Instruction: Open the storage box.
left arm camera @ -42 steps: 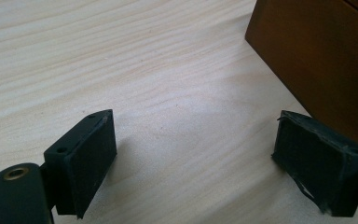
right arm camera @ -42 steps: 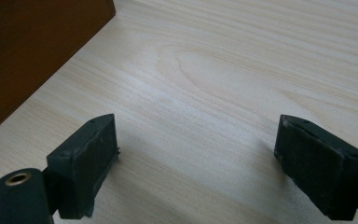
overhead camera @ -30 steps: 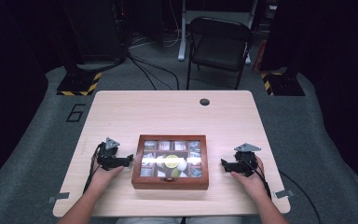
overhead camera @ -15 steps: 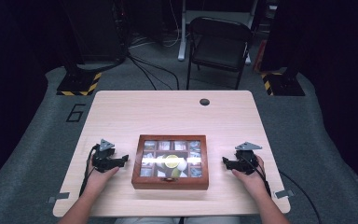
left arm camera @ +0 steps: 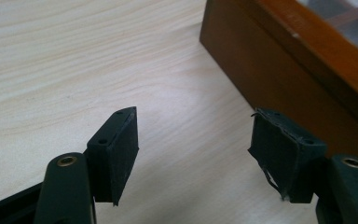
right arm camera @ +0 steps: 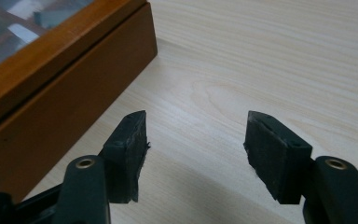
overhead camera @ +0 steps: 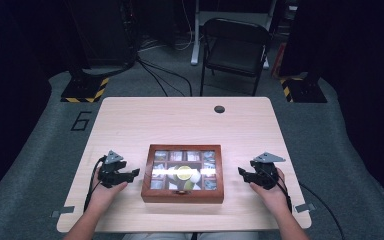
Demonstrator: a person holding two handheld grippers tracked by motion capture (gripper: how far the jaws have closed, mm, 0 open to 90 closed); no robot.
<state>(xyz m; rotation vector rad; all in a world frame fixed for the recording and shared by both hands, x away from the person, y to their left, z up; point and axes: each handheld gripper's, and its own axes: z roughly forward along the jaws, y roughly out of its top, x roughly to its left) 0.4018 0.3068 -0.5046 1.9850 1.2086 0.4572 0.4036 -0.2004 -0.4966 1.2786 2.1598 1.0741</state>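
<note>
Dark floor and black stands ring a pale wooden table (overhead camera: 180, 120), with a folding chair (overhead camera: 236, 47) standing behind its far edge. Since a second ago the box has kept its place, while both hands have drawn slightly back from its sides and both pairs of jaws have just been closing on nothing but air.

Near the table's front edge, midway between the hands, sits a brown wooden box (overhead camera: 182, 195) with its glass lid shut. Under the glass lies a grid of small compartments holding what look like packets, too small to tell apart, and a round yellow-green thing (overhead camera: 184, 173) shows near the middle.

To the box's left the left gripper (overhead camera: 134, 172) points at its side, apart from it, jaws partly parted and empty; its own view shows the box wall (left arm camera: 279, 70) just beyond the right pad. On the other side the right gripper (overhead camera: 241, 172) faces the box too, jaws likewise parted and empty, over bare tabletop (right arm camera: 261, 60).
</note>
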